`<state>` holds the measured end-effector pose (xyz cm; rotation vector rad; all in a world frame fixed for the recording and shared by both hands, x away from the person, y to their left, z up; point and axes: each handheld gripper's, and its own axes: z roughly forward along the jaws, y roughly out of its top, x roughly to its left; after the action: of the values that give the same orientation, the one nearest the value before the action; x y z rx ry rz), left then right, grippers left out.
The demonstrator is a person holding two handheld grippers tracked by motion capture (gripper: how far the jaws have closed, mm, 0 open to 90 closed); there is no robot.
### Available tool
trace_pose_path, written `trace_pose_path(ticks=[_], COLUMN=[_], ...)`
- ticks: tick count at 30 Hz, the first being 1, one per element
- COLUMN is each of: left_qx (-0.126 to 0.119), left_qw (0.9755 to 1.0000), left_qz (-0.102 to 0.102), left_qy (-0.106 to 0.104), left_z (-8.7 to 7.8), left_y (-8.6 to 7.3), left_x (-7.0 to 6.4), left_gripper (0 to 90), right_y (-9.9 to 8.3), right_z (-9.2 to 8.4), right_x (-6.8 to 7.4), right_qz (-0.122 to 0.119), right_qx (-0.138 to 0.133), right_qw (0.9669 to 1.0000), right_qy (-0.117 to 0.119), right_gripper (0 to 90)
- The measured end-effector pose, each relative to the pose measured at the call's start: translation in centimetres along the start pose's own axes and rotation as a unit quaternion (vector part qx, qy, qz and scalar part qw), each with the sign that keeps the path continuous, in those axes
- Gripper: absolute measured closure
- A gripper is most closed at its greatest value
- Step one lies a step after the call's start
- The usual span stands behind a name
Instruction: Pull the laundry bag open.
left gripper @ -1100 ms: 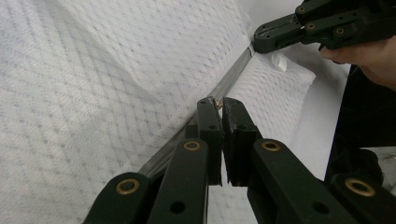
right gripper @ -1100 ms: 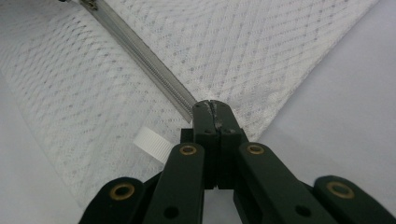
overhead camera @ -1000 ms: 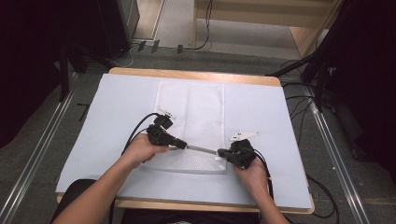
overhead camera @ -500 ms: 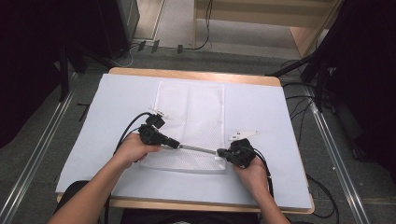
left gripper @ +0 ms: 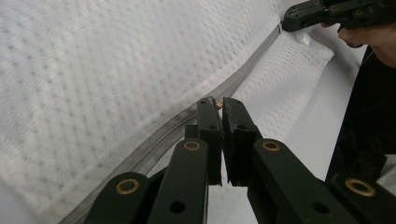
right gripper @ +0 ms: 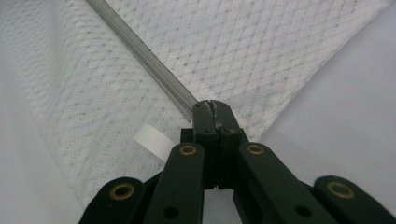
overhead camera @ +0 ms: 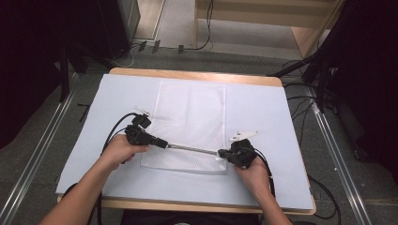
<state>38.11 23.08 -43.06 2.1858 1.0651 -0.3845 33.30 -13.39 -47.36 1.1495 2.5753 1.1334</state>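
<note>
A mesh bag lies flat at the middle of a table, on a sheet. Its zipper runs left to right along the bag's near part. The left gripper sits at the zipper's left end, the right gripper at its right end, near the bag's near-right corner.

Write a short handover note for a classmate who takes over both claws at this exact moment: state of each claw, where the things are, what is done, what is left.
Left claw: shut on the zipper pull, partway along the zipper.
Right claw: shut on the mesh bag's corner at the zipper's end, beside a white tab.
Things: white mesh laundry bag lies flat on the pale blue table cover, zipper edge nearest the person.
Done: the pull sits near the bag's left side, with the zipper stretched taut between the claws.
Left: probably run the pull to the end, then release both claws. Whether the zipper is being opened or closed cannot be told.
</note>
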Motion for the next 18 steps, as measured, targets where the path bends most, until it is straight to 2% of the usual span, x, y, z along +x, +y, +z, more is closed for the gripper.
trace_pose_path(ticks=[5, 10, 18], left_qx=[0.0, -0.015, -0.012], left_qw=[1.0, 0.9998, 0.9996], left_qz=[0.002, -0.005, -0.019], left_qy=[0.005, 0.007, 0.019], left_z=[-0.7, -2.1, -3.2], left_y=[-0.6, -1.4, -2.4], left_x=[0.5, 1.4, 2.5], left_gripper=[88.0, 87.9, 88.0], right_y=[0.0, 0.1, 0.0], right_z=[0.0, 0.0, 0.0], right_x=[-0.1, 0.0, 0.0], right_qz=[0.001, -0.001, -0.004], right_qx=[0.0, 0.001, -0.002], right_qw=[1.0, 1.0, 1.0], right_qy=[0.003, 0.001, 0.001], right_gripper=[90.0, 90.0, 90.0])
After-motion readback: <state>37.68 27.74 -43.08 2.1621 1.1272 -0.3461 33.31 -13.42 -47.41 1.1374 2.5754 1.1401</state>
